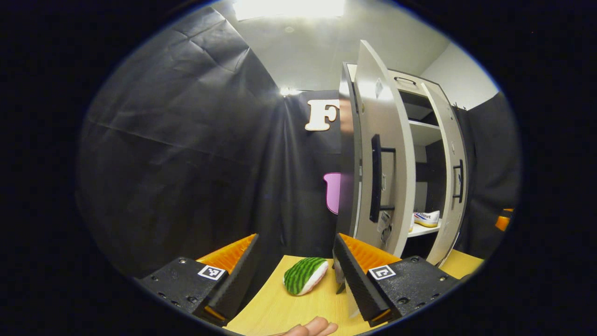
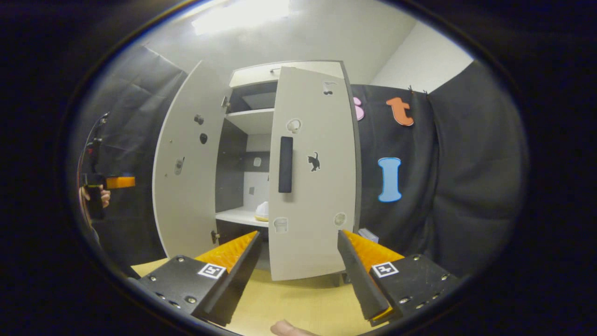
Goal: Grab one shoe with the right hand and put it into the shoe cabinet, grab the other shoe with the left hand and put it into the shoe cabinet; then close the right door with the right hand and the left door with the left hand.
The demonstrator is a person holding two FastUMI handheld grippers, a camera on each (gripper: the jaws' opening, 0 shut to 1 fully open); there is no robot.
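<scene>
— White cabinet [image 2: 261, 168]: right door [image 2: 312, 186] ajar, left door [image 2: 186, 172] wide open; neither is closed.
— And the shoes?
— One shoe [image 1: 426, 218] lies on a lower shelf [image 1: 422, 230]; a second I cannot make out.
— Jaws?
— Left gripper [image 1: 296, 270] and right gripper [image 2: 298, 266] both spread, holding nothing, above the worktop [image 2: 298, 303].

We hold the left gripper [image 1: 295, 266] level with its jaws spread wide and gripping nothing, a fingertip [image 1: 313, 326] just below them, and the right gripper [image 2: 298, 261] likewise level, jaws wide apart and bare, a fingertip [image 2: 285, 328] beneath.
</scene>
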